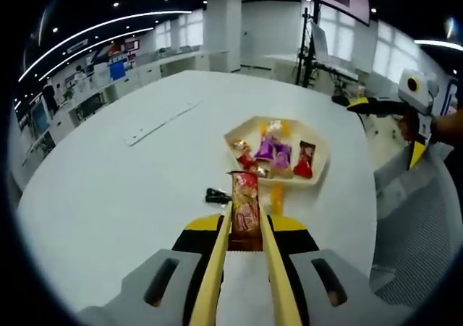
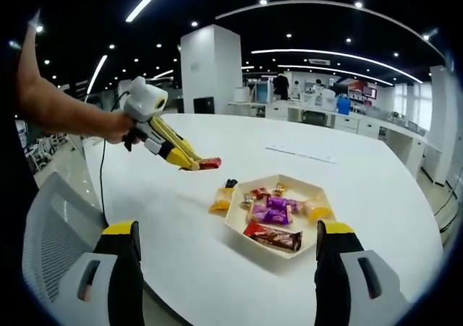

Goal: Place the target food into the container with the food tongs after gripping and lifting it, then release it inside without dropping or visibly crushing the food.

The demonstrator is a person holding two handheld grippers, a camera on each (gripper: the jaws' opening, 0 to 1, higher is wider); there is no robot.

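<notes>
Left view close above table [image 1: 108, 196], right view farther back; shared: tray [image 2: 239, 221].

Between the left gripper's [image 1: 246, 228] jaws, the red snack packet's [image 1: 245, 203] lower end is hidden. The small black object [image 1: 215, 195] left of them is too small to identify. The right gripper's [image 2: 228, 268] jaws are cut off by the view's bottom edge.

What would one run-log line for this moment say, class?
left gripper: shut on snack packet, lifted | right gripper: open | tray: holds sweets | table: orange sweet beside tray
</notes>
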